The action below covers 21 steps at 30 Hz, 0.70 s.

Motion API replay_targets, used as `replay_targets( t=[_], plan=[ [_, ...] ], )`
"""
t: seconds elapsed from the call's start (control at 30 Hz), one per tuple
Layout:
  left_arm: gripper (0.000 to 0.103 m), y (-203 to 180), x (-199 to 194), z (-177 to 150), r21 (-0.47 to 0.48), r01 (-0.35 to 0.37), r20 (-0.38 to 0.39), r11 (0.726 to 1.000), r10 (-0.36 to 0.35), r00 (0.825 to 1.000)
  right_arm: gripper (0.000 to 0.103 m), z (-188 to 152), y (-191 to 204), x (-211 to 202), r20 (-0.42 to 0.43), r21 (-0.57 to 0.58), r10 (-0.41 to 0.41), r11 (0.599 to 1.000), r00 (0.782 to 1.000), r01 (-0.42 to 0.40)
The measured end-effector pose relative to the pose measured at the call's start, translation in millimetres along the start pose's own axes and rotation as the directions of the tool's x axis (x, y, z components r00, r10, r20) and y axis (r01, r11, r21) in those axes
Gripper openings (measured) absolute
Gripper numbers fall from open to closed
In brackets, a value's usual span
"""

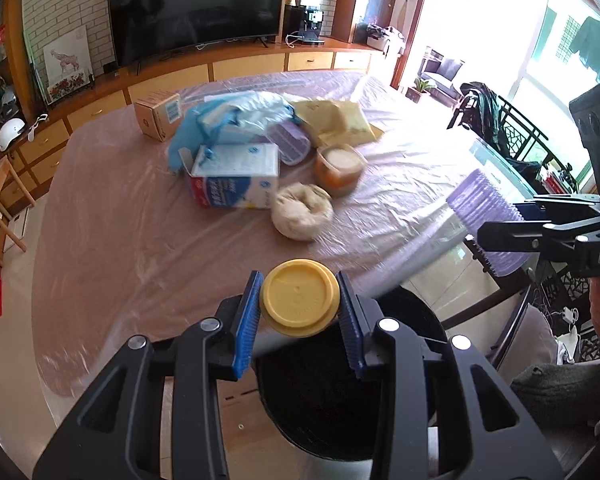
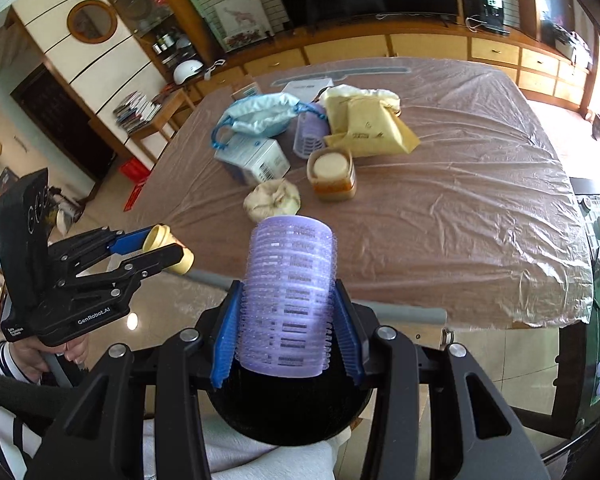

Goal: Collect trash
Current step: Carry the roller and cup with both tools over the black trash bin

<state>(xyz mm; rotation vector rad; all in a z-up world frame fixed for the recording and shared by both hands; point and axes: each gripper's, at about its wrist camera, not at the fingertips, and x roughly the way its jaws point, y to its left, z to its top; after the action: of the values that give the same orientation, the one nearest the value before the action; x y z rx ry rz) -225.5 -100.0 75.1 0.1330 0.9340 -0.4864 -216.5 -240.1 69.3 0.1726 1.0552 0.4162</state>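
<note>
Left gripper [image 1: 299,304] clamped on a yellow lid [image 1: 299,297], pads pressing both sides, held above the black bin [image 1: 340,412] at the near table edge. Right gripper [image 2: 287,328] clamped on a purple hair roller [image 2: 290,296], also over the bin. Writing: "GenRobot.AI" on the left gripper body seen from the right wrist view; "DAS" cut off on the right one in the left view. Roller's dark markings unreadable.

Further out on the plastic-covered table [image 2: 460,208]: one crumpled paper ball [image 2: 272,200], one tub of orange sauce [image 2: 332,176], one blue-white carton [image 1: 236,176] with blurred print, a second roller [image 2: 310,132], one blue bag [image 2: 260,118], yellow envelopes [image 2: 368,128] overlapping, count unclear, one brown box [image 1: 158,114].
</note>
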Motion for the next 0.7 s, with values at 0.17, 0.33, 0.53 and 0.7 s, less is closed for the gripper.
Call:
replay_targets(
  t=[0.17,0.33,0.53,0.7],
  plan=[
    [0.038,-19,1,-18,0.009,-0.001,-0.02,1.0,0.001,1.0,0.043,-21,3,2,-0.032,-0.039,0.017,0.999,0.999,-0.018],
    [0.038,-33,7,-33,0.015,0.005,-0.05,1.0,-0.005,0.999,0.043,-38,5,11,-0.082,-0.06,0.031,0.998,0.996,-0.036],
    [0.038,-40,15,-47,0.019,0.008,-0.081,1.0,-0.006,0.997,0.043,-53,8,29,-0.14,-0.073,0.028,0.997,0.99,-0.039],
    [0.038,-41,23,-55,0.025,0.005,-0.104,1.0,-0.003,0.995,0.043,-60,12,45,-0.176,-0.085,0.016,0.996,0.984,-0.032]
  ],
)
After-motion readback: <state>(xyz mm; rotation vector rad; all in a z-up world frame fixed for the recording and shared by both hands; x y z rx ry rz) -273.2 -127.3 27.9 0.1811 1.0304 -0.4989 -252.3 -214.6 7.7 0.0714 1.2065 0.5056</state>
